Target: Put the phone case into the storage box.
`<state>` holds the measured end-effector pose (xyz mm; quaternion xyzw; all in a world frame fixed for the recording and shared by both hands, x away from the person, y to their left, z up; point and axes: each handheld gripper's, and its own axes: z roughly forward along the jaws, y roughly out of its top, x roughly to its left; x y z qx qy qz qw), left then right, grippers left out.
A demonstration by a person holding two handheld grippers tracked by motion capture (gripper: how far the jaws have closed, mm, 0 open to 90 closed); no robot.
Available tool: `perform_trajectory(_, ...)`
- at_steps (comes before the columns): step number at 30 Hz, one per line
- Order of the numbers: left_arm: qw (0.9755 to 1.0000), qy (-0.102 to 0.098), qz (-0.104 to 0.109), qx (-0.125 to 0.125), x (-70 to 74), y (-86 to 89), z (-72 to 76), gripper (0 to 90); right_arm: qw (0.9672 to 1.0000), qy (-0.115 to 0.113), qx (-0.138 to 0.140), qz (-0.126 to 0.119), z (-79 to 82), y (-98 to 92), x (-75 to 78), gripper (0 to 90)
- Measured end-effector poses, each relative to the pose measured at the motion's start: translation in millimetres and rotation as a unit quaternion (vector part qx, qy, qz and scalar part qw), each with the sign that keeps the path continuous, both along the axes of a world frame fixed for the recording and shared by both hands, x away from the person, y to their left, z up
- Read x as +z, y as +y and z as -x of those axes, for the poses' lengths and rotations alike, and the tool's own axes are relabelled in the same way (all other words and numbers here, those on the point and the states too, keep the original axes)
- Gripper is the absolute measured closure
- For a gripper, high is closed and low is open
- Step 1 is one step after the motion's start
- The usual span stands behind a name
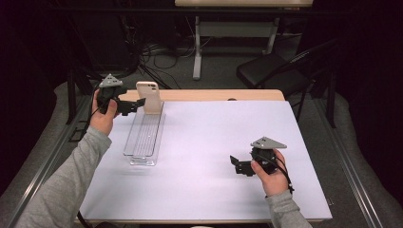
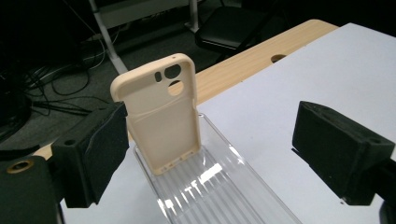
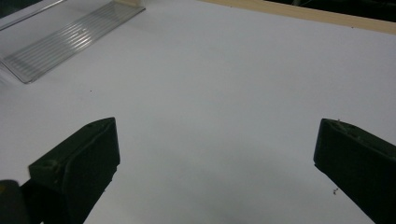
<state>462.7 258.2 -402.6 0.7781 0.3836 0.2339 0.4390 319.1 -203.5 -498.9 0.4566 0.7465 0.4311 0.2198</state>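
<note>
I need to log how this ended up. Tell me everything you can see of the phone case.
The phone case is beige, soft-looking, empty, its hollow inside facing the left gripper, with camera cutouts near the top. It stands nearly upright, leaning slightly, bottom edge in the far end of the clear ribbed tray. One open jaw sits right at its side edge; contact unclear.
</note>
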Motion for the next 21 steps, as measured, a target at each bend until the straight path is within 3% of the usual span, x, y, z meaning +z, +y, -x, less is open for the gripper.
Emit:
perform_trajectory(15,0.9999,0.002,0.013,-0.01,3.4,3.6,37.8,11.2,0.9994,-0.004,0.031,0.018,-9.2,-5.0,16.0,0.0)
perform_trajectory(21,0.9997,0.009,0.019,-0.014,4.2,3.6,52.1,11.2,0.9983,-0.021,0.039,0.037,-9.1,-5.3,20.8,0.8)
